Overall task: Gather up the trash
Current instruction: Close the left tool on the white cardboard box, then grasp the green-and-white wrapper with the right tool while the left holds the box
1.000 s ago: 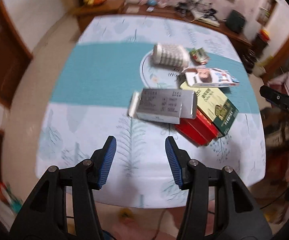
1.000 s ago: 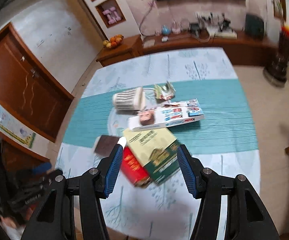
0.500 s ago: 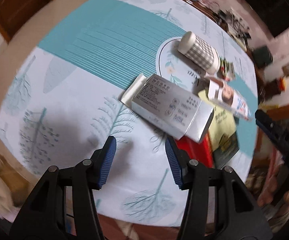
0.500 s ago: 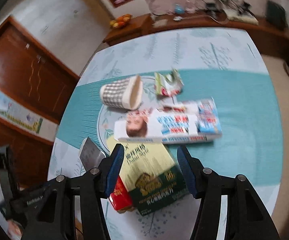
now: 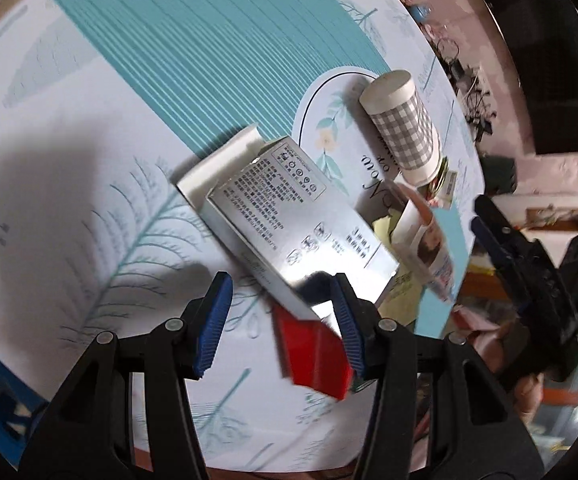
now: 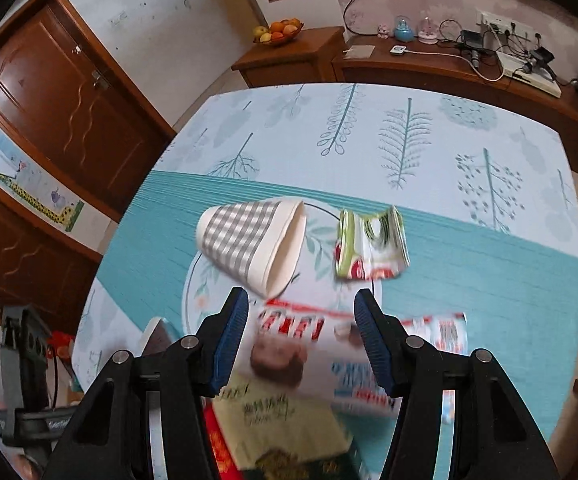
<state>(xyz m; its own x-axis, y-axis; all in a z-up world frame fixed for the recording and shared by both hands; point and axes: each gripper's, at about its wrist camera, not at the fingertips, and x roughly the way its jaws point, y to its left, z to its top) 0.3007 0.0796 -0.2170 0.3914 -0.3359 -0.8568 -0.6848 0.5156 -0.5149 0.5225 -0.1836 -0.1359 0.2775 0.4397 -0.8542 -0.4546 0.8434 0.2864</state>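
A pile of trash lies on the table. In the left wrist view, a silver box lies flat, its near corner between my open left gripper. A red box lies under it, and a checked paper cup lies on its side beyond. In the right wrist view, my open right gripper hovers over a white and red chocolate box. The checked cup and a crumpled green wrapper lie just beyond. A yellow-green box lies under the chocolate box.
The table carries a teal and white leaf-print cloth. A wooden sideboard with cables and a fruit bowl stands behind it. A brown door is at left. The right gripper shows at the right of the left wrist view.
Both grippers have moved forward and down toward the pile. The left one now straddles the silver box's corner; the right one is now over the chocolate box.
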